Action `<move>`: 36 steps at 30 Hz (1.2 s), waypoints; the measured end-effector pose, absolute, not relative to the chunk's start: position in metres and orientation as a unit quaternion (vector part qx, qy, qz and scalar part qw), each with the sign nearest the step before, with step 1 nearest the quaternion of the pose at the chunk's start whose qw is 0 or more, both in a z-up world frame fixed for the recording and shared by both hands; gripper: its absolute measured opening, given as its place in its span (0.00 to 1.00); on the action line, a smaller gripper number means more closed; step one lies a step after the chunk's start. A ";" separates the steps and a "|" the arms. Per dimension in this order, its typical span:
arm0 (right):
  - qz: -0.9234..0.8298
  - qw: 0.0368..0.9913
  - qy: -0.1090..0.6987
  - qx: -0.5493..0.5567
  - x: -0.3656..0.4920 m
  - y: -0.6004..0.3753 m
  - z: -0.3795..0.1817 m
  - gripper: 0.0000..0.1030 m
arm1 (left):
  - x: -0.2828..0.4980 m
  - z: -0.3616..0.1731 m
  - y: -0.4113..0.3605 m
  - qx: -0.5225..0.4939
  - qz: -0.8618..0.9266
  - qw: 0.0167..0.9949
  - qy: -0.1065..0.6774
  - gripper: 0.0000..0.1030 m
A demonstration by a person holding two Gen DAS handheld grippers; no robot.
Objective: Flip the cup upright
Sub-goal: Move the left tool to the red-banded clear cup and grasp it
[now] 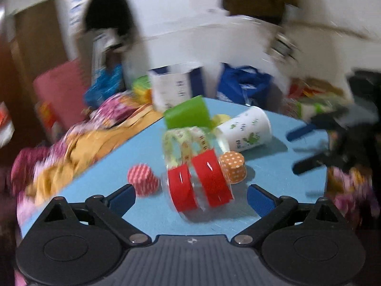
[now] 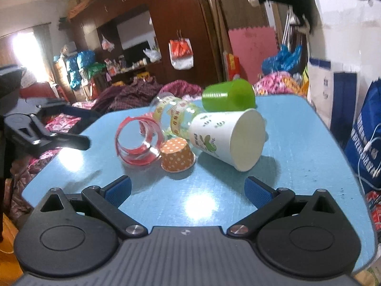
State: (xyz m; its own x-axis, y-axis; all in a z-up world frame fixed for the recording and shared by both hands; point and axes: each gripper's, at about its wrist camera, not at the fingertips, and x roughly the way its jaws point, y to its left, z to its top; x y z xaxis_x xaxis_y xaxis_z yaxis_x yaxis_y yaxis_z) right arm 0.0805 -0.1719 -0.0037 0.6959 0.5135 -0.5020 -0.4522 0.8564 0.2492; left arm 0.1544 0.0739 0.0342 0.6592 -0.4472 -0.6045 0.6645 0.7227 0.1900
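White paper cup (image 2: 226,138) seen tipped on its side mid-desk (image 2: 297,166), flanked by orange dotted cup (image 2: 177,157) and green cup (image 2: 228,96), left gripper (image 1: 191,196) and right gripper (image 2: 188,189) held with jaws apart, nothing gripped.

Blue table (image 2: 297,143): behind it, a pink mat (image 2: 252,52) and dark wardrobe (image 2: 171,23); left of it, bedding (image 2: 133,95); right of it, a blue bag (image 2: 366,128).
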 end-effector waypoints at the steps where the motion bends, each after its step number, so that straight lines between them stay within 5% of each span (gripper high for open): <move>1: 0.258 0.919 0.293 0.051 0.083 -0.171 -0.003 0.99 | 0.159 0.036 0.072 0.221 -0.326 0.879 0.268 0.98; 14: 0.228 0.913 0.337 0.011 0.105 -0.161 0.006 0.99 | 0.197 0.033 0.043 0.400 -0.470 0.727 0.300 0.90; 27: 0.233 0.916 0.327 0.004 0.104 -0.160 0.015 0.99 | 0.218 0.017 0.020 0.453 -0.508 0.656 0.327 0.82; 36: 0.253 0.915 0.314 0.017 0.098 -0.167 0.013 0.99 | 0.212 0.012 0.013 0.456 -0.492 0.660 0.339 0.65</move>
